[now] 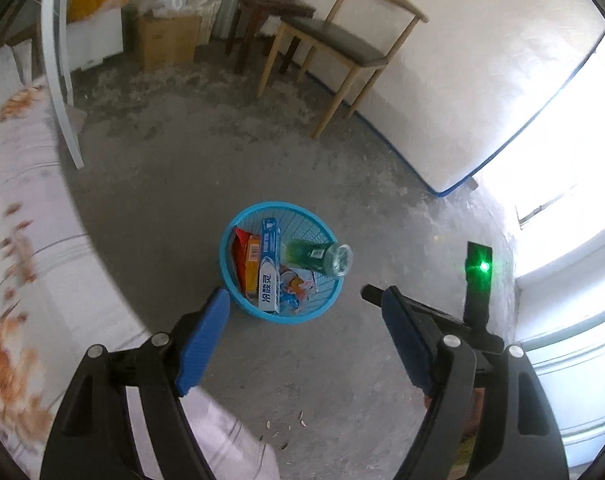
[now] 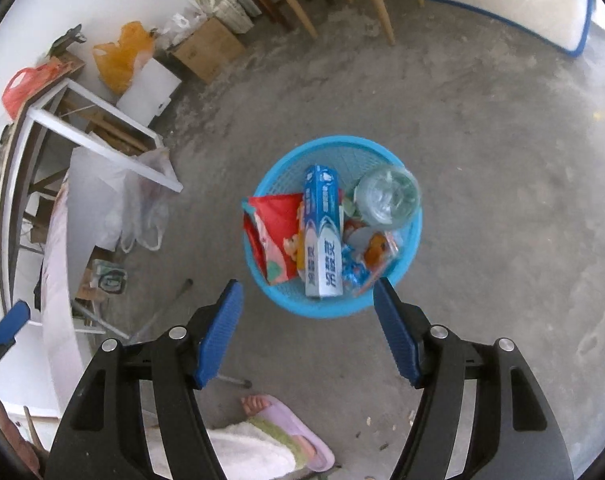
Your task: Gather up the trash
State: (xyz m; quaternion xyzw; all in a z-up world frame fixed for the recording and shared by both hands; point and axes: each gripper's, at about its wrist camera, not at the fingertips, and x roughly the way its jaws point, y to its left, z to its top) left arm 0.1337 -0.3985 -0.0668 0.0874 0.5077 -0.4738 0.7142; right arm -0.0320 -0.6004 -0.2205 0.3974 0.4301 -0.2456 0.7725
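Left tongs [image 1: 304, 300] empty, bottle [image 1: 316, 258] blurred, basket [image 1: 238, 300] part-hidden

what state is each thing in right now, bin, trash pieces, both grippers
blue basket: upright on the floor, holding trash
green bottle: in the basket, tilted, end poking over the rim
blue box: standing on end in the basket
red packet: in the basket, leaning at the wall
left gripper: open, nothing between the pads
right gripper: open, empty, above the basket
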